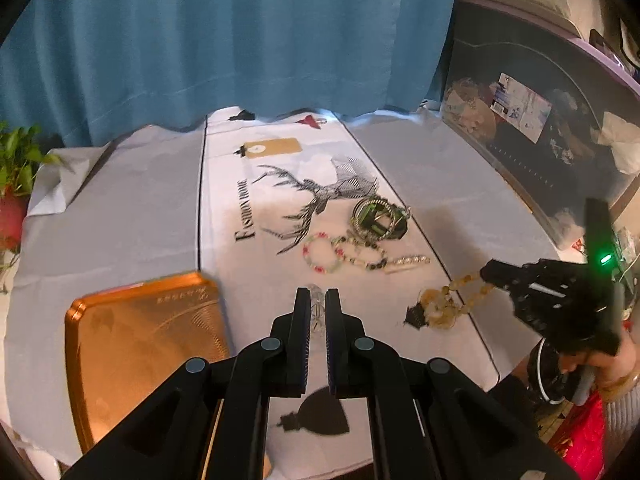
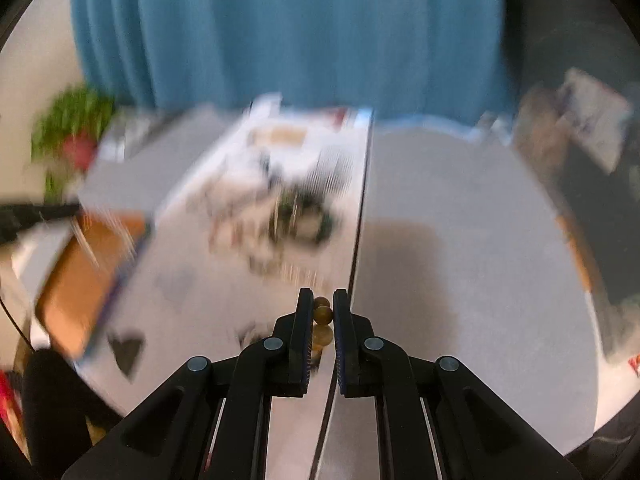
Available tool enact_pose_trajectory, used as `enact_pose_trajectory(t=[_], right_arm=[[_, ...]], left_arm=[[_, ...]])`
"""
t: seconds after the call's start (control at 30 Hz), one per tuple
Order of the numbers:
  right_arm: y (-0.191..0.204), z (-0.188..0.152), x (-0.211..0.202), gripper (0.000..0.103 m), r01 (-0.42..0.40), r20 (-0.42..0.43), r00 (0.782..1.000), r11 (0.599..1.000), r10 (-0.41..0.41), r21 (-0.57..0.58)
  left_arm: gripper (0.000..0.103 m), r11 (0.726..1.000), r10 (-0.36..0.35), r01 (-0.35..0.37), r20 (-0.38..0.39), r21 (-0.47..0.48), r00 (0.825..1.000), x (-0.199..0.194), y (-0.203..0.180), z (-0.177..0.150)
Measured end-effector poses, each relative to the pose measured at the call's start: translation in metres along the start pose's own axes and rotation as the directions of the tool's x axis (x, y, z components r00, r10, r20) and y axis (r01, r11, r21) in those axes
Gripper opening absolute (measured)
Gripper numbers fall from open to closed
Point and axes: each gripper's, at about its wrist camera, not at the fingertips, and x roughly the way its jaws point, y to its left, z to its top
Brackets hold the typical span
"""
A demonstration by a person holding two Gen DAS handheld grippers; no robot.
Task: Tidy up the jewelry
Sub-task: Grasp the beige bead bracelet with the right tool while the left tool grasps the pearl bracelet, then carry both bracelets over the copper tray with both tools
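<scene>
Left gripper [image 1: 317,300]: jaws drawn together, clamped on a clear bead bracelet [image 1: 316,309] that shows as glassy beads between the pads; held above the printed table runner [image 1: 224,216], off the cloth.

Right gripper [image 2: 322,304]: jaws drawn together on a strand of amber beads [image 2: 323,314]; round yellow-brown beads visible between the pads in the right wrist view, which is otherwise motion-blurred. In the left wrist view the right gripper [image 1: 486,272] sits at the right side, tip gripping one end of the amber beads [image 1: 466,282]; the strand runs down-left to a yellowish cluster and a dark tassel [image 1: 416,314]; whether that lower end touches the cloth I cannot tell.

Remaining jewelry on the runner, between the deer print [image 1: 320,196] and the grippers: stack of green and metallic bangles [image 1: 378,216]; pink-and-green bead bracelet [image 1: 320,254] just beside it; a darker mixed-bead bracelet [image 1: 362,254] touching that one; short pale chain piece [image 1: 408,262] at its right end.

Orange tray [image 1: 144,356] lies on the grey tablecloth [image 1: 120,220] left of the left gripper; nothing visible in it.

Blue curtain [image 1: 224,40] behind the table; green plant in a red pot [image 1: 16,176] at far left; a hand [image 1: 616,364] holds the right gripper's handle.
</scene>
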Motion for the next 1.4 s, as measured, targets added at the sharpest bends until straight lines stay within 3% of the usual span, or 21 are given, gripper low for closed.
enact_pose_trajectory(t=[0.07,0.27,0.4,0.47,0.57,0.77,1.0,1.2,1.4], right_arm=[[0.003,-0.011,0.009,0.01,0.031,-0.017,0.999,0.999,-0.031,-0.011],[-0.019,-0.026,0.023,0.01,-0.001,-0.052,0.999,0.993,0.007,0.118],[-0.038,-0.012,-0.01,0.01,0.06,0.053,0.996,0.985,-0.07,0.162],[-0.047,-0.001,-0.029,0.01,0.006,0.105,0.994,0.982,-0.026,0.188],[-0.043,0.008,-0.048,0.01,0.047,0.122,0.991,0.993,-0.06,0.108],[-0.034,0.006,-0.074,0.01,0.029,0.153,0.987,0.994,-0.046,0.108],[0.026,-0.012,-0.114,0.01,-0.027,0.212,0.977,0.999,0.019,0.037],[0.087,-0.039,-0.149,0.01,-0.061,0.265,0.963,0.998,0.058,0.003],[0.146,-0.065,-0.172,0.01,-0.136,0.265,0.953,0.99,0.144,-0.048]], left_arm=[[0.005,1.0,0.003,-0.003,-0.007,-0.008,1.0,-0.002,0.003,-0.005],[0.005,1.0,0.004,-0.005,-0.025,-0.016,1.0,0.0,0.005,-0.013],[0.005,1.0,0.003,-0.003,-0.019,-0.016,1.0,0.0,0.004,-0.012],[0.005,1.0,0.0,0.0,-0.019,-0.017,1.0,0.001,0.003,-0.012],[0.005,1.0,-0.013,0.013,-0.02,-0.022,1.0,0.002,0.001,-0.012],[0.005,1.0,-0.018,0.019,0.025,-0.017,1.0,-0.023,-0.003,-0.013],[0.005,0.998,0.025,-0.02,0.098,-0.058,0.995,-0.081,0.016,-0.039],[0.005,0.992,0.106,-0.093,0.153,-0.087,0.983,-0.133,0.032,-0.093],[0.005,0.982,0.167,-0.148,0.18,-0.116,0.969,-0.169,0.04,-0.146]])
